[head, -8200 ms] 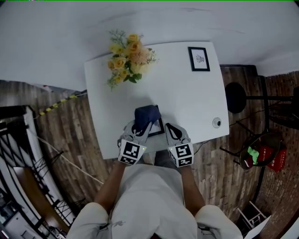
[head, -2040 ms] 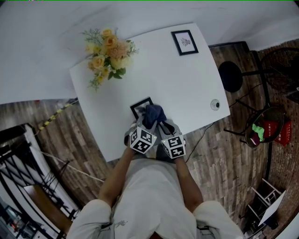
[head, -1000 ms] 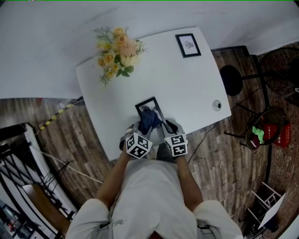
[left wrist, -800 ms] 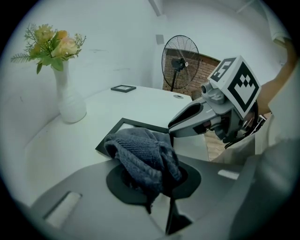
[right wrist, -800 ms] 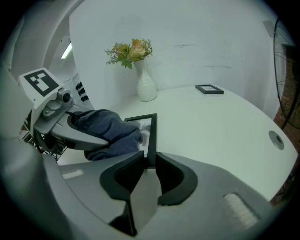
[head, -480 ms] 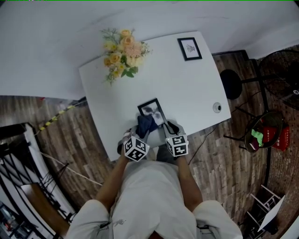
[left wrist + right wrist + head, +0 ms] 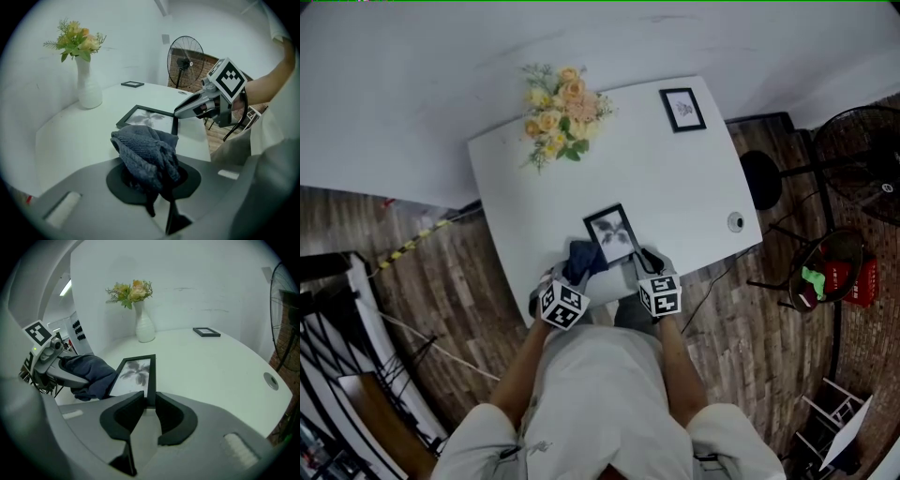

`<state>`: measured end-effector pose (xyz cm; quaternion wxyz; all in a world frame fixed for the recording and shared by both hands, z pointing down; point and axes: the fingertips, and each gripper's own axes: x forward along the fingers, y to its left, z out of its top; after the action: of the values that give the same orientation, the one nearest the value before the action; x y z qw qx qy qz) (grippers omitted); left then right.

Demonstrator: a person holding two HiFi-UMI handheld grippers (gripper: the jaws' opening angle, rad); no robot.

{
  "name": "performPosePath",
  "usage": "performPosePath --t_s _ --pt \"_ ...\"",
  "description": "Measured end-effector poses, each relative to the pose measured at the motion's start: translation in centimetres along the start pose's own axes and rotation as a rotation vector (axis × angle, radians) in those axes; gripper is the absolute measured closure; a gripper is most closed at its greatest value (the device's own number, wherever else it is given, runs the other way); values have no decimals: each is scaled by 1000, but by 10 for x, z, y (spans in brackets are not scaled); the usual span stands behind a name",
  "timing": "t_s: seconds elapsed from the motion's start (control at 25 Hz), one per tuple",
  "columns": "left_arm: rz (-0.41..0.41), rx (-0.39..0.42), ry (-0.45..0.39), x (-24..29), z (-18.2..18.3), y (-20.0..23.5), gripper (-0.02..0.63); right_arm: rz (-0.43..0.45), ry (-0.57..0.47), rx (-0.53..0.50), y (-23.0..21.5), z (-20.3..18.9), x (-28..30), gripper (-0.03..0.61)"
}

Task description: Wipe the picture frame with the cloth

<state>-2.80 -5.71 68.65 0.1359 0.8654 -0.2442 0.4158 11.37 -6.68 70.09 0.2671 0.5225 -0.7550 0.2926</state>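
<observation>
Left gripper point(image 7: 572, 274) clamped on the bunched dark blue cloth point(image 7: 145, 150), at near left corner of picture frame point(image 7: 613, 234), which lies flat near the table's point(image 7: 675, 178) near edge; right gripper point(image 7: 149, 402) jaws pinch the frame's near right edge

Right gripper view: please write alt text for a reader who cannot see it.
The right gripper is shut on the near edge of a black picture frame lying on a white table. The left gripper holds a dark cloth at its left edge.

The cloth point(image 7: 145, 150) buries my left gripper's point(image 7: 157, 187) jaw tips. The picture frame's point(image 7: 133, 373) near edge vanishes inside my right gripper point(image 7: 149, 404), apparently clamped.
</observation>
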Motion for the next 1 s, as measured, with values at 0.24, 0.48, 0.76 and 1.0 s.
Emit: performPosePath --t_s 0.24,0.48,0.76,1.0 --pt "13 -9 -44 -13 -4 10 528 -47 16 -61 2 3 -3 497" --pt "28 -15 -169 -37 16 23 528 -75 -61 -96 18 27 -26 497" --pt "29 2 -331 -64 53 35 528 -116 -148 -150 37 61 -59 497" --pt "39 -9 -454 -94 89 41 527 -118 -252 -174 51 101 -90 512"
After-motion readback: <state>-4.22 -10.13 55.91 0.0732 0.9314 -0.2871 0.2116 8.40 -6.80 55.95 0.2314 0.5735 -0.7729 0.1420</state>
